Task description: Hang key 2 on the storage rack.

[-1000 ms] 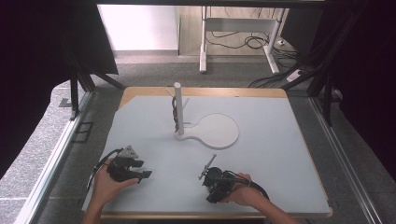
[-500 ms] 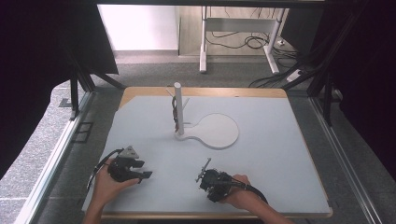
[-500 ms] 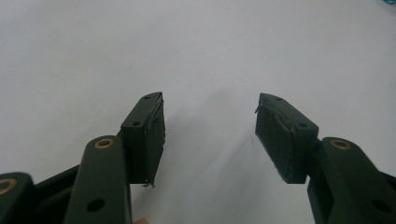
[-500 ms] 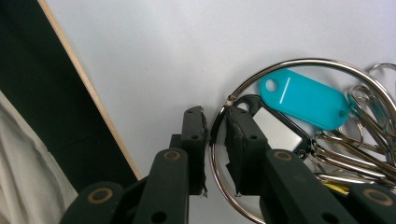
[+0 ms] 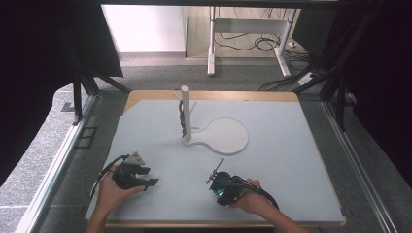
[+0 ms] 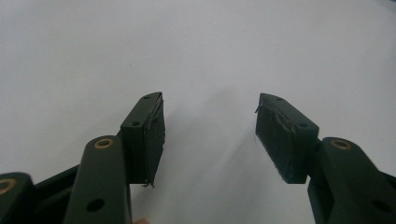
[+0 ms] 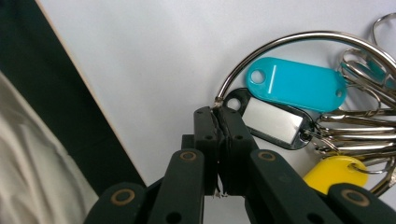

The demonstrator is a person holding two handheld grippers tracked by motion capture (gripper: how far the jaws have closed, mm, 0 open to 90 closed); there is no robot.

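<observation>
Right gripper view looks along two black jaws pressed together on a thin metal key ring [image 7: 299, 37], pinching the wire where it curves down to the pad tips; they have just been closing, with the ring between them. Gripping the bare wire, rather than the tags, likely gives a firm hold and lets the bunch hang free once lifted. Strung on the ring are a teal tag [image 7: 296, 84], a black-framed tag [image 7: 271, 122] with a silvery window, a yellow tag [image 7: 334, 173] and several keys [image 7: 359, 133]. The tags lie flat, their long axes running roughly across this picture, eyelet ends toward the jaws; the keys fan out the opposite way. In the high view the right gripper [image 5: 219, 183] sits near the front edge of the white table [image 5: 291, 145], right of centre, held by the right hand [image 5: 248, 195]; the bunch lies at its tip, too small there to read. The left gripper [image 5: 145, 177] rests near the front-left corner, its jaws apart with nothing between them, apparently parked out of the way. A white stand [image 5: 185, 114] with a round base plate [image 5: 226, 136] rises toward the back edge, well apart from both grippers, probably where the ring is meant to hang.
</observation>
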